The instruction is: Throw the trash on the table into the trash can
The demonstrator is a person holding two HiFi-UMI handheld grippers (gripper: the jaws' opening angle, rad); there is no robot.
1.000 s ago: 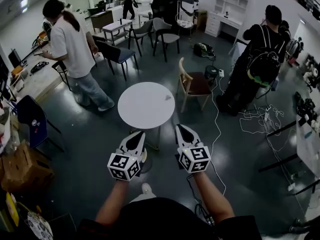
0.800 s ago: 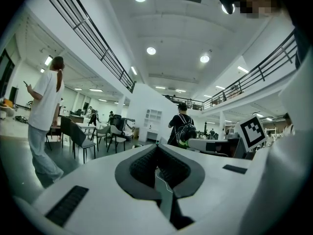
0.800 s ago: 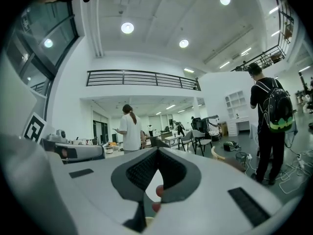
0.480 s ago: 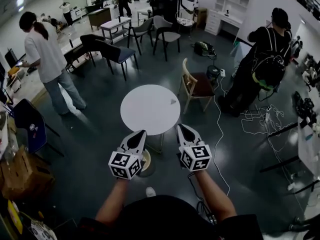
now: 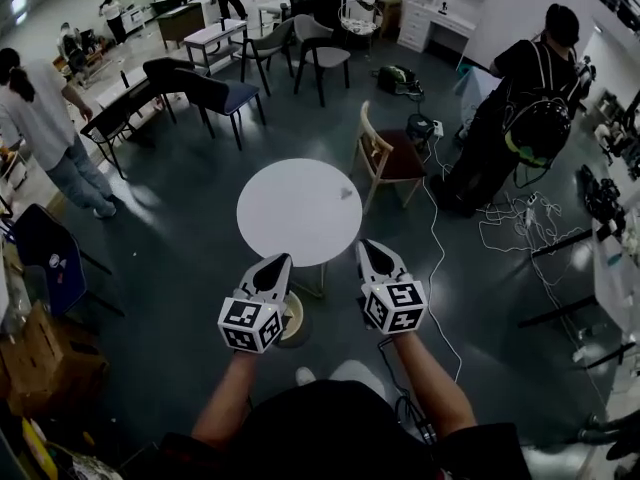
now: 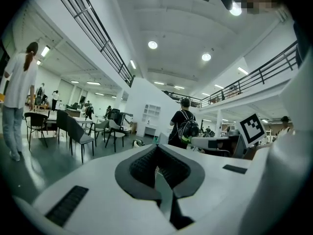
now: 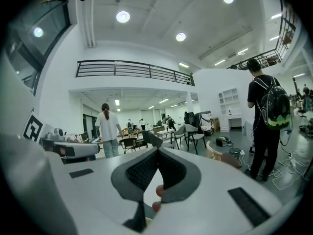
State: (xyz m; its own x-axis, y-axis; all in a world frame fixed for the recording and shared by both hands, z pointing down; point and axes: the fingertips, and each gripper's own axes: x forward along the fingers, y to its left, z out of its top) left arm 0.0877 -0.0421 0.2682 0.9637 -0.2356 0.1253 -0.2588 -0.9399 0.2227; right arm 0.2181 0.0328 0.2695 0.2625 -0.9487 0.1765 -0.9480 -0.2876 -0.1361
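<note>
A round white table (image 5: 290,213) stands just ahead of me in the head view. One small grey scrap of trash (image 5: 346,192) lies near its right edge. My left gripper (image 5: 281,260) is level with the table's near rim, its jaws closed to a point with nothing in them. My right gripper (image 5: 366,247) is beside it, shut and empty too, still short of the scrap. In the left gripper view the left gripper (image 6: 157,148) has its pads together. The right gripper (image 7: 157,151) looks the same in its own view. A round tan object (image 5: 291,318) sits on the floor under the table's near edge.
A wooden chair (image 5: 385,163) stands at the table's right, with a person in black (image 5: 515,118) beyond it. White cables (image 5: 438,258) trail over the floor on the right. A person in white (image 5: 40,138), a blue chair (image 5: 45,253) and a cardboard box (image 5: 40,353) are at the left.
Both grippers have moved forward together to the table's near edge. The person in white has walked off to the left.
</note>
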